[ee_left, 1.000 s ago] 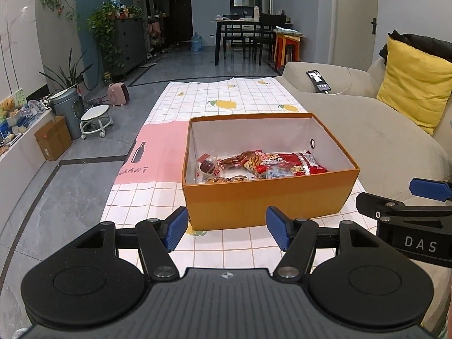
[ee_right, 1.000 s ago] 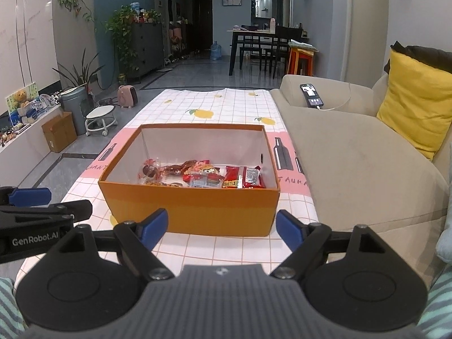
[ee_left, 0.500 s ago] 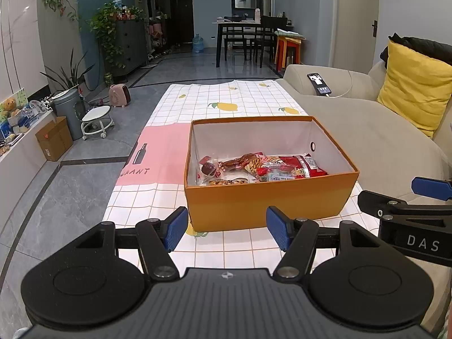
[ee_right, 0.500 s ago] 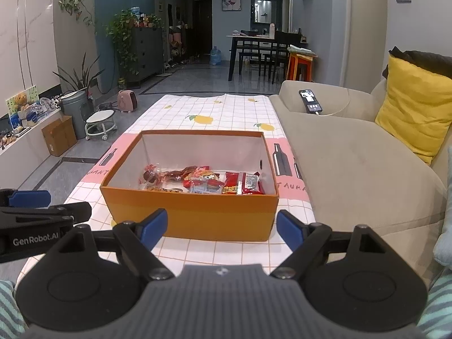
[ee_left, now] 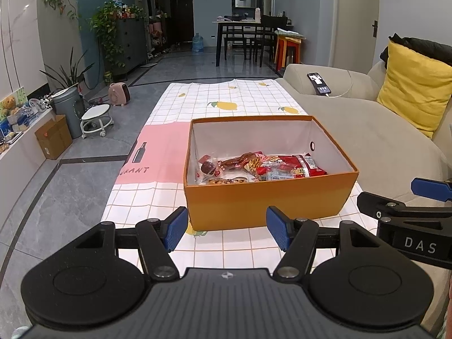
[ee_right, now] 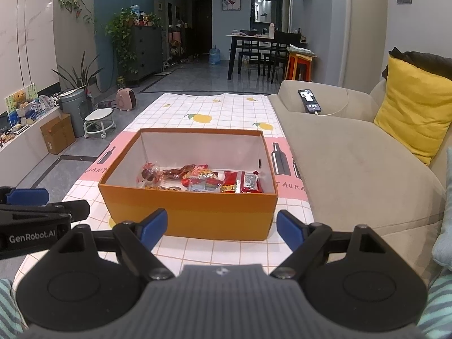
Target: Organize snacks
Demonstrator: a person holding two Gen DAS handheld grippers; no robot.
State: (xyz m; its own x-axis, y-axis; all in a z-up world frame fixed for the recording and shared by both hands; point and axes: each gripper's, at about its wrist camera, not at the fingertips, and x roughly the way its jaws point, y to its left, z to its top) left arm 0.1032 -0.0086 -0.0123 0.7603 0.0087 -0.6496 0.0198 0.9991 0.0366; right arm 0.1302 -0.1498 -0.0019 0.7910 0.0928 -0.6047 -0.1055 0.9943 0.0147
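Observation:
An orange box [ee_left: 268, 197] with white inner walls stands on the checked tablecloth [ee_left: 226, 104]. Several snack packets [ee_left: 262, 166], mostly red, lie together on its floor; they also show in the right wrist view [ee_right: 203, 179]. My left gripper [ee_left: 227, 230] is open and empty, held just short of the box's near wall. My right gripper [ee_right: 221, 228] is open and empty, also just short of the box [ee_right: 192, 214]. Each gripper shows at the edge of the other's view, the right one [ee_left: 409, 212] and the left one [ee_right: 36, 214].
A beige sofa [ee_left: 367, 130] runs along the table's right side with a yellow cushion [ee_left: 412, 90] and a phone [ee_left: 319, 83] on its arm. Left of the table on the floor are a cardboard box [ee_left: 53, 141], a small stool [ee_left: 96, 118] and a bin [ee_left: 67, 104].
Both grippers have drawn back and risen slightly from the box, so it sits a little farther away in both views. Both stay open and empty.

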